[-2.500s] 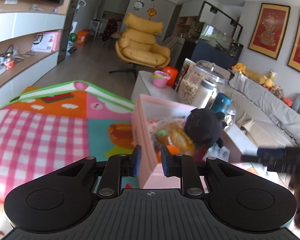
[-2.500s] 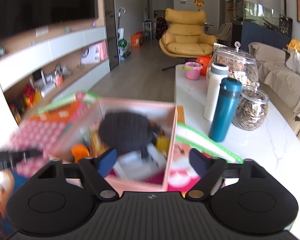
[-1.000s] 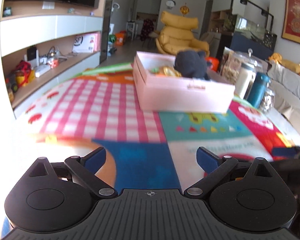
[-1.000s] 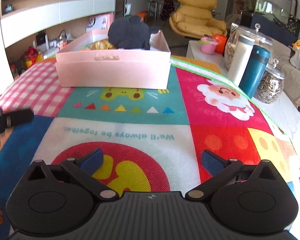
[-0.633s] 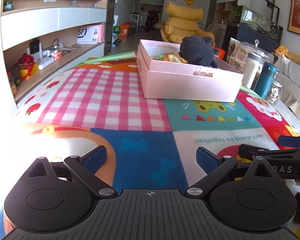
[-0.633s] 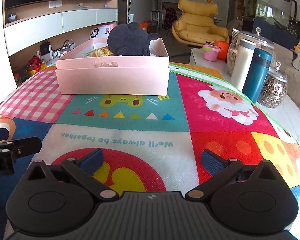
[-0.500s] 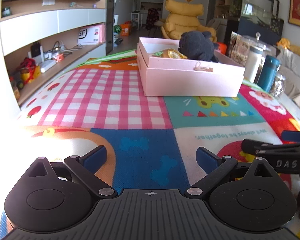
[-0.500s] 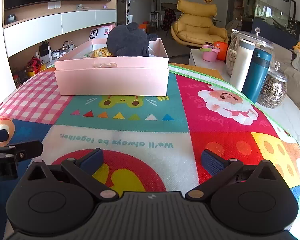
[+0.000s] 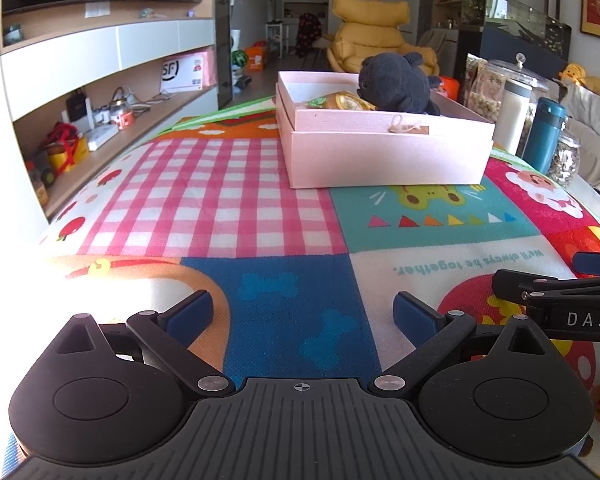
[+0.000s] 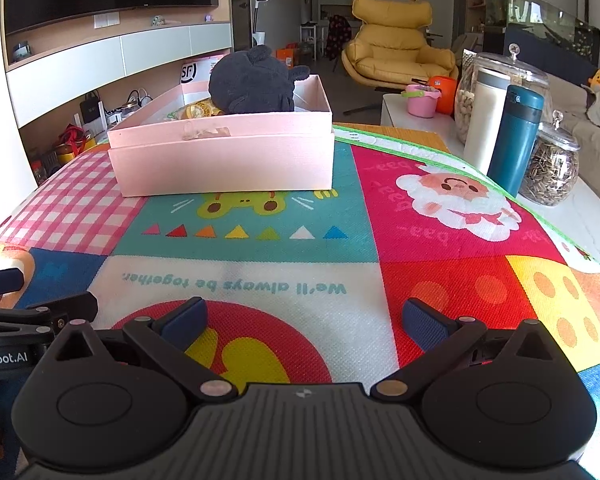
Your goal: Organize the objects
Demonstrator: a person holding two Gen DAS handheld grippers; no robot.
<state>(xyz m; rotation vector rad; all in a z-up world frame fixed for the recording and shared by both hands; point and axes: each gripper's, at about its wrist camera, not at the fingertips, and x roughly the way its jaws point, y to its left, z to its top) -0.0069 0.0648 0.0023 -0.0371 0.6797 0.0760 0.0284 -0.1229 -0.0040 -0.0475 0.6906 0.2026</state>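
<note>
With both pulled back low over play mat (image 9: 236, 184), left gripper (image 9: 300, 314) and right gripper (image 10: 304, 318) spread, empty — pink box (image 10: 224, 152) holds dark plush toy (image 10: 252, 80), snacks — organizing likely finished

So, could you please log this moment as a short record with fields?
surface: patchwork mat on a table
box: pink box, open, on the far part of the mat
box contents: dark plush toy and yellow snack packets
beside mat: white bottle, teal flask, two glass jars
left gripper: open, empty, low over the near mat
right gripper: open, empty, low over the near mat
loose items on mat: none visible
</note>
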